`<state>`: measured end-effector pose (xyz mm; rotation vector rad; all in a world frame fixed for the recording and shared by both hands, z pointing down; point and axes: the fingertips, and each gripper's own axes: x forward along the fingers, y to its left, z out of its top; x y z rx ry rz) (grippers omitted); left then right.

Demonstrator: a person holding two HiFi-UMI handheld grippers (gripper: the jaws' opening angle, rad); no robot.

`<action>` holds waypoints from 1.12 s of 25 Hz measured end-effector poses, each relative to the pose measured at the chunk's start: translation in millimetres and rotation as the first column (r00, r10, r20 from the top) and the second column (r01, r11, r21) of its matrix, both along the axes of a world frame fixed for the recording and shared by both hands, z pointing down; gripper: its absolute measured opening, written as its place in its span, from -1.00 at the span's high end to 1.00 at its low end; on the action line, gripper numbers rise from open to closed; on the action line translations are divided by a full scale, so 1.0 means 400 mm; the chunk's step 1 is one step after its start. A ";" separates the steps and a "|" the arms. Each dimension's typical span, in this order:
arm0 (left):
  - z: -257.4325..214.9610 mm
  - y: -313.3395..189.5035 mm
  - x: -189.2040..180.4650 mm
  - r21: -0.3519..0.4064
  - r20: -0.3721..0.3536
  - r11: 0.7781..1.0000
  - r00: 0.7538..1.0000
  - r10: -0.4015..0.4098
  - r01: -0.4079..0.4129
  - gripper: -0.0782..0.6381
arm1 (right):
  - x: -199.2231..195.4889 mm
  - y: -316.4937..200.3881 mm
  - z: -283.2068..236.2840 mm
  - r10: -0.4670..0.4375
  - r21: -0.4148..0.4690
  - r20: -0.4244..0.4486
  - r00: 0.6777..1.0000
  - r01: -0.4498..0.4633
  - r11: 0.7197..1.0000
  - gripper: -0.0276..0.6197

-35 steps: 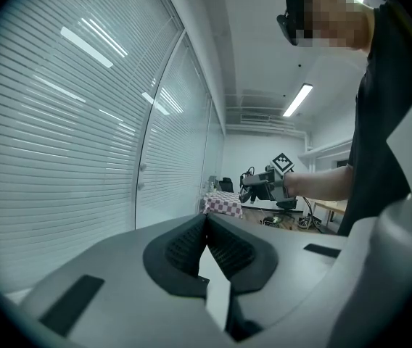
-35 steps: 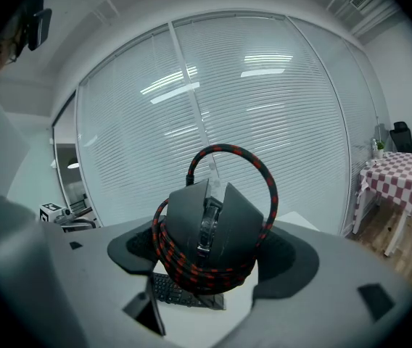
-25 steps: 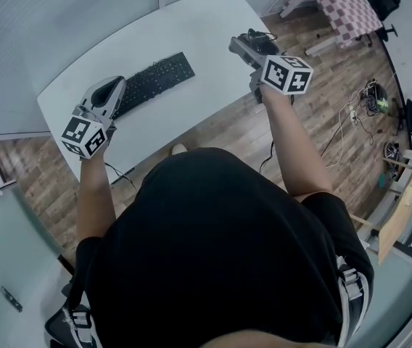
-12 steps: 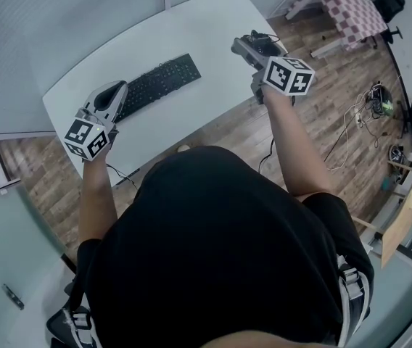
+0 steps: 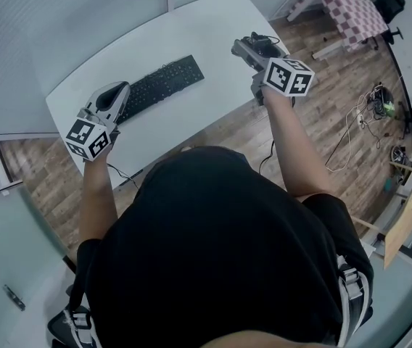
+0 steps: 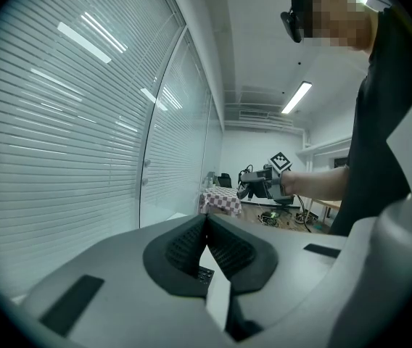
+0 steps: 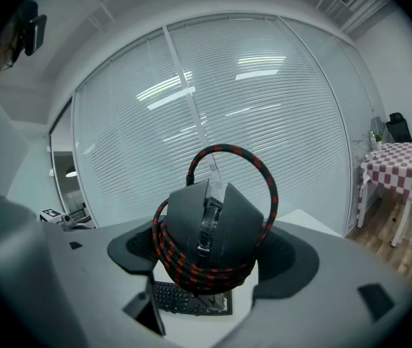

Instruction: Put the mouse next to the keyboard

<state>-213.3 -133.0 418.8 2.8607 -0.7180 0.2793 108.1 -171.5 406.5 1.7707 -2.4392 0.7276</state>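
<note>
Right now the right claw is clamped on the black mouse, whose red-and-black braided cable is wound around its body, one loop arching above. It hangs over the right end of the white worktop, well apart from the black keyboard lying farther left. The left claw is closed with nothing in it, raised near the keyboard's left end
</note>
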 end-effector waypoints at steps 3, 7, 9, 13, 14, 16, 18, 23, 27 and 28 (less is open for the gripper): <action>-0.004 0.000 -0.002 0.000 -0.001 1.000 1.000 0.004 -0.004 0.72 | 0.000 0.002 -0.007 0.004 0.004 0.001 1.000 -0.004 1.000 -0.26; 0.002 0.026 0.007 -0.006 0.001 1.000 1.000 0.012 -0.012 0.72 | 0.012 0.023 -0.002 0.007 -0.001 -0.005 1.000 -0.007 1.000 -0.26; 0.001 0.038 0.005 -0.006 0.005 1.000 1.000 0.009 -0.009 0.72 | 0.012 0.035 -0.003 0.002 -0.002 -0.002 1.000 -0.002 1.000 -0.26; -0.009 0.056 0.013 -0.001 -0.004 1.000 1.000 -0.003 0.003 0.72 | 0.022 0.057 -0.012 -0.010 -0.004 0.000 1.000 0.010 1.000 -0.26; -0.008 0.054 0.018 -0.002 -0.006 1.000 1.000 -0.003 0.003 0.72 | 0.030 0.053 -0.011 -0.008 -0.005 -0.004 1.000 0.008 1.000 -0.26; -0.003 0.044 0.019 -0.006 -0.001 1.000 1.000 -0.006 0.006 0.72 | 0.034 0.035 -0.002 -0.010 -0.007 -0.004 1.000 0.010 1.000 -0.26; -0.001 0.043 0.012 -0.010 0.007 1.000 1.000 -0.014 0.014 0.72 | 0.028 0.021 0.006 -0.018 -0.012 -0.003 1.000 0.018 1.000 -0.26; -0.001 0.025 0.016 -0.010 0.007 0.999 0.999 -0.043 0.043 0.72 | 0.038 -0.012 0.011 -0.041 -0.013 0.002 0.999 0.041 0.999 -0.26; 0.003 0.001 0.051 -0.019 0.010 0.998 0.998 -0.059 0.059 0.72 | 0.067 -0.052 0.035 -0.057 -0.032 0.005 0.998 0.057 0.998 -0.26; 0.005 -0.009 0.057 -0.022 0.012 0.998 0.998 -0.063 0.064 0.72 | 0.073 -0.065 0.040 -0.061 -0.037 0.003 0.998 0.061 0.997 -0.26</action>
